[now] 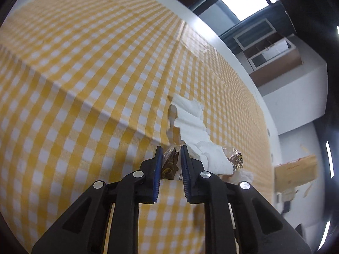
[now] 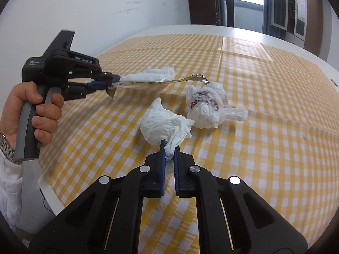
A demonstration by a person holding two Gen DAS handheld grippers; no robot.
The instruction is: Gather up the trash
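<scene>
Trash in hand: left gripper (image 1: 171, 156) clamps a wrapper (image 2: 148, 82); right gripper (image 2: 168, 148) pinches a tissue (image 2: 163, 124). Plastic bag (image 2: 208, 108) at one o'clock; maintain squeeze.

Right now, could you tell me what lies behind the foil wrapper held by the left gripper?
Behind the foil wrapper clamped in the left gripper lies a flat white tissue on the checkered tablecloth. The wrapper covers the tissue's near edge, so that part cannot be seen.
</scene>
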